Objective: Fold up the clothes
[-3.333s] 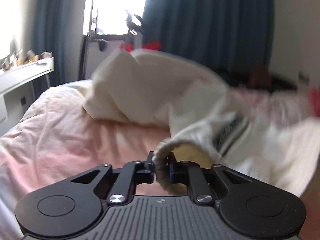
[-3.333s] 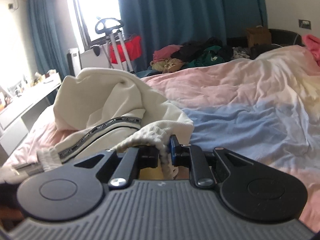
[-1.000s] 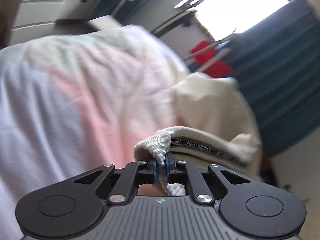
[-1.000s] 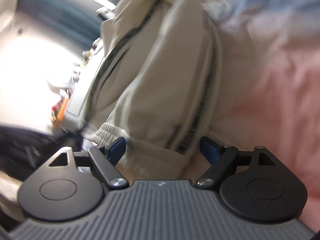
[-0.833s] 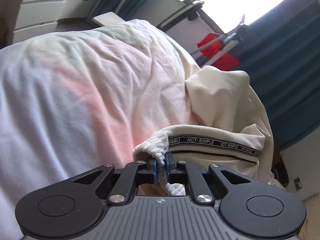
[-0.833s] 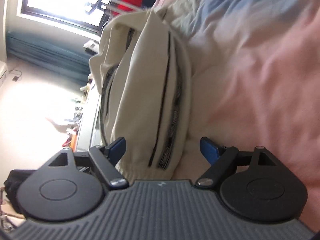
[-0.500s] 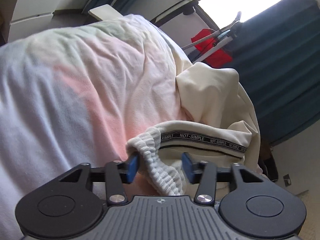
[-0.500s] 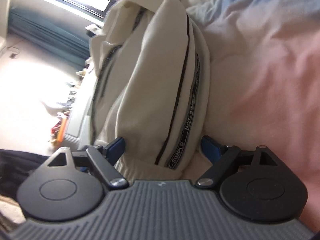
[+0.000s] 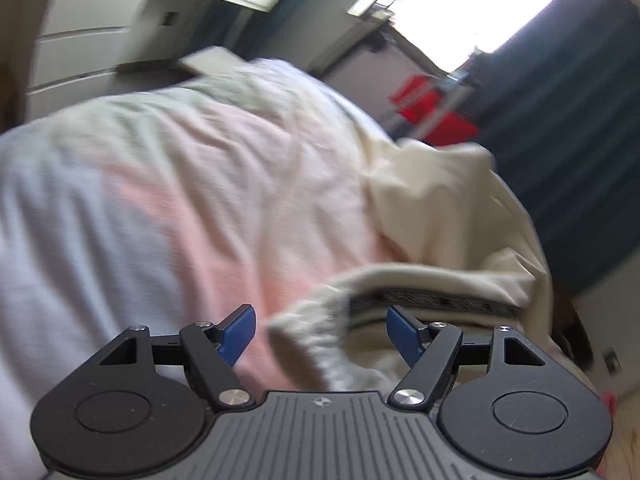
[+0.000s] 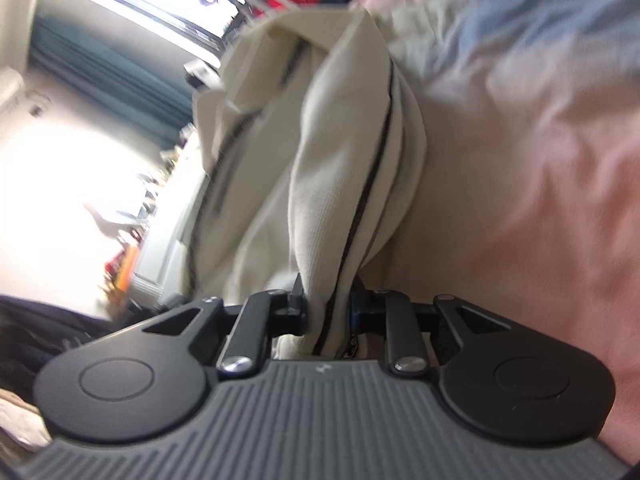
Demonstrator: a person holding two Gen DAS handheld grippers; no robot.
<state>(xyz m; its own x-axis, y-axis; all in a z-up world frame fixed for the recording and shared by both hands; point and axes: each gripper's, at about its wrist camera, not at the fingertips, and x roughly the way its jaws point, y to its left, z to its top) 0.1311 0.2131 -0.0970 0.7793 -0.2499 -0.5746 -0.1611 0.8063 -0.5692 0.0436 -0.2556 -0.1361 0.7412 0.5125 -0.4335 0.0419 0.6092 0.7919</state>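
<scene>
A pink bed sheet (image 9: 224,200) fills the room's bed. The cream trousers (image 10: 344,160) lie bunched on it, soft and floppy. The right gripper (image 10: 329,308) pinches the striped fabric at 12 o'clock; the left gripper (image 9: 320,330) is spread around the ribbed cuff (image 9: 308,336), probably the firmest place to hold.

Left gripper (image 9: 322,330): fingers spread wide, ribbed cuff (image 9: 316,344) of the cream garment (image 9: 448,216) sits in the gap, blocking it. Left of the garment, open pink bedsheet (image 9: 200,208), room to pass. Beyond the garment: red rack (image 9: 434,114), dark curtain (image 9: 568,120).

Right gripper (image 10: 329,304): gap filled by the garment's striped fold. Right of the garment, bare sheet.
</scene>
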